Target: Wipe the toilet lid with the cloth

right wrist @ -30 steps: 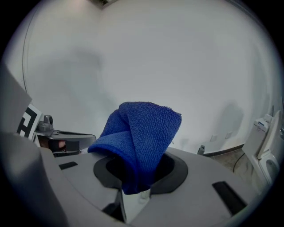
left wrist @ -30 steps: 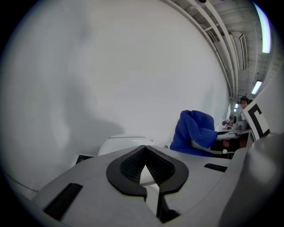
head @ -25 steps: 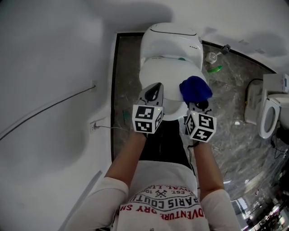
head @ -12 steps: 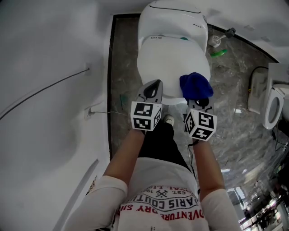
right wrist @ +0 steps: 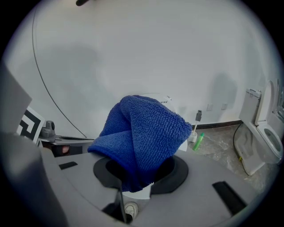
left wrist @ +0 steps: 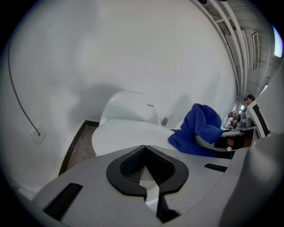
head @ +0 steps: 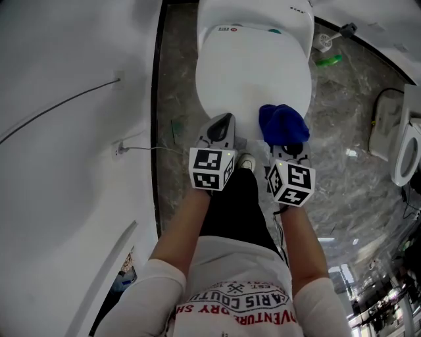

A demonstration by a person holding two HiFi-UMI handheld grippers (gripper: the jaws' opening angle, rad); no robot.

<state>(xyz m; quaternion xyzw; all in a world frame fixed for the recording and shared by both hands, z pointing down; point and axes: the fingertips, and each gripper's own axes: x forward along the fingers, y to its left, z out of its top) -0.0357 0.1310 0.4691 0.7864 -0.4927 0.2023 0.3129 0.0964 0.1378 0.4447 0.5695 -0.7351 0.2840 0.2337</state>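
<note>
Toilet lid (head: 253, 72) lies closed and white, its front edge just beneath both tongs, with bare surface open ahead up to the tank (head: 263, 12). One blue cloth (head: 283, 124) is bunched over the lid's front right, clamped in the right tongs (head: 287, 150). Left tongs (head: 222, 128) hover beside, tips together, empty. One red label (head: 228, 28) at the lid's back is too small to read.

From the head we look steeply down on the toilet lid (head: 253, 72), with the left gripper (head: 222, 125) and right gripper (head: 287, 146) near below us. Each gripper view looks low along its jaws toward the white wall (left wrist: 133, 53). All three share the blue cloth (right wrist: 140, 137).
</note>
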